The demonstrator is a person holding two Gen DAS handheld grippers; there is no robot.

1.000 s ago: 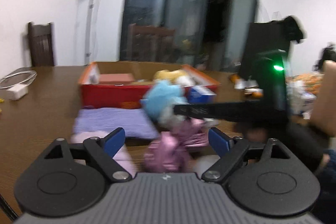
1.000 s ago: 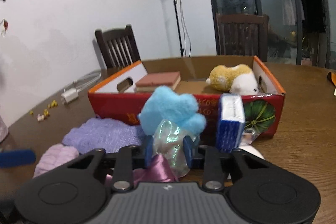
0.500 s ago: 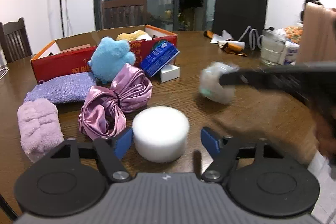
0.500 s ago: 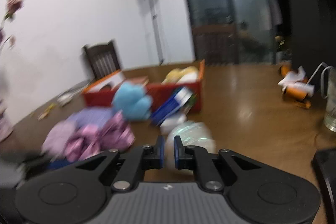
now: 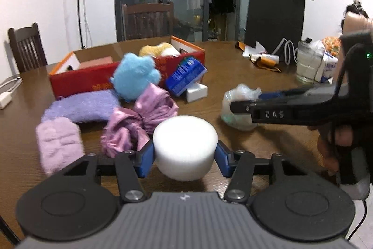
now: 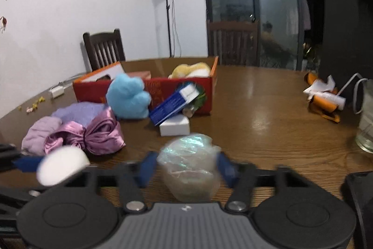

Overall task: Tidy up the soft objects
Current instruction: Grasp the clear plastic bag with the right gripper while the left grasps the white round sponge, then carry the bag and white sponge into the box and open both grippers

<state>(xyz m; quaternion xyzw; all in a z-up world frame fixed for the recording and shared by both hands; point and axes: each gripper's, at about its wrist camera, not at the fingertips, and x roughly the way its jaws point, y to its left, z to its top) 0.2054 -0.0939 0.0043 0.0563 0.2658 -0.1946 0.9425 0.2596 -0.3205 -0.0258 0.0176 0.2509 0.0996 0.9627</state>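
- One white foam puck (image 5: pixel 185 146) sat on the desk (image 5: pixel 268 76).
- One crinkly clear bag (image 6: pixel 190 165).
- One pink satin bow (image 5: pixel 139 125).
- One blue plush toy (image 5: pixel 135 78).
- Two purple fuzzy cloths: a lilac one (image 5: pixel 81 107) and a paler pink one (image 5: pixel 58 144).
- One red cardboard box (image 5: pixel 93 78), with one yellow plush (image 5: pixel 158 49) inside.
- One blue carton (image 5: pixel 185 75) leaning on one white block (image 5: pixel 197 92).
- Two wooden chairs (image 6: pixel 103 49).
- One glass jar (image 5: pixel 307 62).

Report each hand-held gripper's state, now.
Left hand-held gripper: closing around the white foam puck, pads touching it.
Right hand-held gripper: opening, iridescent bag between its jaws.
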